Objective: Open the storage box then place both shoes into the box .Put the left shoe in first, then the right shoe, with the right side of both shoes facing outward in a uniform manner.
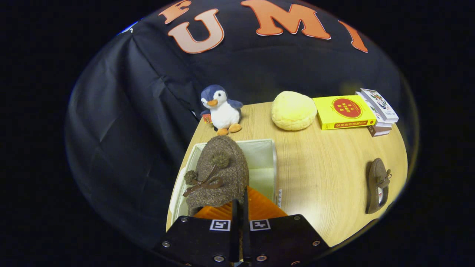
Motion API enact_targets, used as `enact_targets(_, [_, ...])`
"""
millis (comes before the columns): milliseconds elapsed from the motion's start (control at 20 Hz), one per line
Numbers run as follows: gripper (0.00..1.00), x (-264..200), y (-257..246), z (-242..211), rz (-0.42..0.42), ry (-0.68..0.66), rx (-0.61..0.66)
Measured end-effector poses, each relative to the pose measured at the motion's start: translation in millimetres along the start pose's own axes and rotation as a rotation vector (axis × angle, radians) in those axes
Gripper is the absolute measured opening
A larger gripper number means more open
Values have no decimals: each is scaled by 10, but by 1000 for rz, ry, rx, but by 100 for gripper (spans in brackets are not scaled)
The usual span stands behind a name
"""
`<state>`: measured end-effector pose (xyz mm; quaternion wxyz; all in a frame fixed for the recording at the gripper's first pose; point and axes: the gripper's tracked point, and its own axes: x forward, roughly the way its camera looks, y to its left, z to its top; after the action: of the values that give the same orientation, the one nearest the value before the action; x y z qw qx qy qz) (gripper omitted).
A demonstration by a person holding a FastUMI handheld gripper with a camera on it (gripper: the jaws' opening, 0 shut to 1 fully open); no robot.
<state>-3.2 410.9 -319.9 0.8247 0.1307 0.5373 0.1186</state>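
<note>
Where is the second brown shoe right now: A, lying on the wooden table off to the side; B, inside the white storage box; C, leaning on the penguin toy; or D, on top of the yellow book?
A: the second shoe lies alone on the bare table, apart from the box.

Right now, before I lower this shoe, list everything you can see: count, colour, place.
Held shoe: 1, brown with pompoms, between the fingers, over the box.
Box: 1, white, open, just ahead of the fingers.
Second shoe: 1, brown, on the table, to the right of the box.
Penguin: 1, blue and white, beyond the box.
Cushion: 1, yellow, round, right of the penguin.
Books: a small stack, yellow one nearest, right of the cushion.
Table: 1, light wood.
Gripper: 1, shut on held shoe.
</note>
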Motion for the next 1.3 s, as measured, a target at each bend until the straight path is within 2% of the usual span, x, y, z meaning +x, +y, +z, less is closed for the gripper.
enact_targets(400, [5, 480, 195, -262, -35, 105, -8])
enact_targets(600, [11, 703, 235, -468, -45, 152, 6])
enact_targets(800, [16, 854, 287, -715, -14, 241, 38])
enact_targets(1000, [15, 867, 402, -746, 45, 266, 38])
enact_targets(1100, [19, 741, 456, -712, 86, 248, 22])
enact_targets(1250, [42, 475, 544, -555, 171, 203, 45])
enact_targets(1300, [45, 368, 522, -481, 191, 179, 46])
